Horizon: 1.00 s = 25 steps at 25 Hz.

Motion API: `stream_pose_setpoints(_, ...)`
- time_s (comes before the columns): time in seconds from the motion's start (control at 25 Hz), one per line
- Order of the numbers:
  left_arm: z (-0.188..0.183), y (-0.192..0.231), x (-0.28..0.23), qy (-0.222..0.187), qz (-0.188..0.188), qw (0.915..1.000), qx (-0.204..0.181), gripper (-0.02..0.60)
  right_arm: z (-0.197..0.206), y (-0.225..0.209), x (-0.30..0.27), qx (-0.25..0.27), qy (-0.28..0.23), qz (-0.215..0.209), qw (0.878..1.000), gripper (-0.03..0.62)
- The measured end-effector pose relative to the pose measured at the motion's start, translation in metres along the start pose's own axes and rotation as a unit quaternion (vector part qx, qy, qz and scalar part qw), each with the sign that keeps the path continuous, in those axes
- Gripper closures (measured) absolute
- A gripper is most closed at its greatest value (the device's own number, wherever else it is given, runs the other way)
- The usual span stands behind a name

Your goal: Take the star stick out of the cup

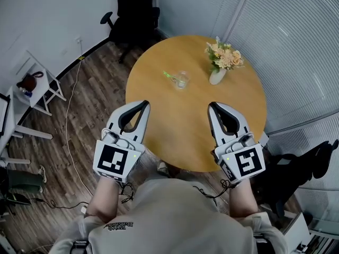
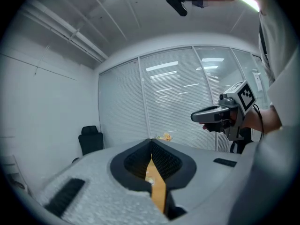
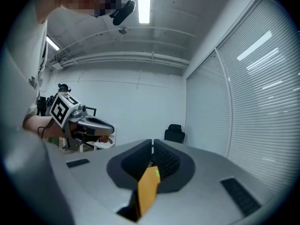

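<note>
A round wooden desk (image 1: pixel 175 115) fills the middle of the head view, standing on a dark plank floor (image 1: pixel 90 89) between a white wall and glass partitions with blinds. A black office chair (image 1: pixel 132 15) stands beyond the desk's far edge.

The person holds both tongs over the near side of the desk, well apart from each other, pointing away from the body. The left tongs (image 1: pixel 145 104) are closed tip to tip with nothing between the jaws. The right tongs (image 1: pixel 212 105) are likewise closed and empty, their dark pads meeting at the front.

A white vase (image 1: pixel 216 76) of pale orange and cream flowers (image 1: pixel 224 55) stands toward the far right of the desk. Near it, to its left, a clear glass cup (image 1: pixel 181 80) sits around the desk's middle, well ahead of both tongs. The green star stick (image 1: pixel 168 75) is in the cup, leaning out over its left rim.
</note>
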<state>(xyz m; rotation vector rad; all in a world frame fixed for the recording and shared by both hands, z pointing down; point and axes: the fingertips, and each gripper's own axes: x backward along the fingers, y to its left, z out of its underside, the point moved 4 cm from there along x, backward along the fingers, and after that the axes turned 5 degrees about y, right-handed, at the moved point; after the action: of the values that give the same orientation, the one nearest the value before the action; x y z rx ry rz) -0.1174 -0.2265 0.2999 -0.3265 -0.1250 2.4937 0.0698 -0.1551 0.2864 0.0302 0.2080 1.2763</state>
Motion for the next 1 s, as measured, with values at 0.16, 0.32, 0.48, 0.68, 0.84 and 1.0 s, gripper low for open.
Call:
stream_pose_setpoints(0.16, -0.002, -0.003, -0.004, -0.009, -0.009, 0.9999, -0.003, 0.561, 0.007, -0.013, -0.002, -0.003, 0.006, 0.000, 1.000, 0.560)
stream_pose_setpoints(0.32, -0.003, -0.010, -0.012, 0.006, -0.014, 0.9998, 0.013, 0.561, 0.014, -0.024, -0.007, -0.005, 0.010, -0.002, 1.000, 0.560)
stream_pose_setpoints(0.48, -0.001, -0.007, -0.015, 0.015, -0.028, 0.9993, 0.017, 0.561, 0.017, -0.033, -0.017, -0.012, 0.010, -0.007, 1.000, 0.559)
stream_pose_setpoints(0.68, 0.003, 0.008, -0.020, 0.016, -0.044, 0.9989, -0.010, 0.561, 0.008, -0.037, -0.040, -0.001, -0.001, -0.023, 1.000, 0.557)
stream_pose_setpoints(0.84, -0.003, 0.018, -0.031, 0.015, -0.055, 0.9983, -0.007, 0.561, 0.002, -0.043, -0.068, 0.020, -0.002, -0.036, 0.999, 0.553)
stream_pose_setpoints(1.0, -0.005, 0.025, -0.046, 0.025, -0.062, 0.9977, -0.009, 0.561, 0.007, -0.045, -0.101, 0.032, 0.008, -0.058, 0.998, 0.493)
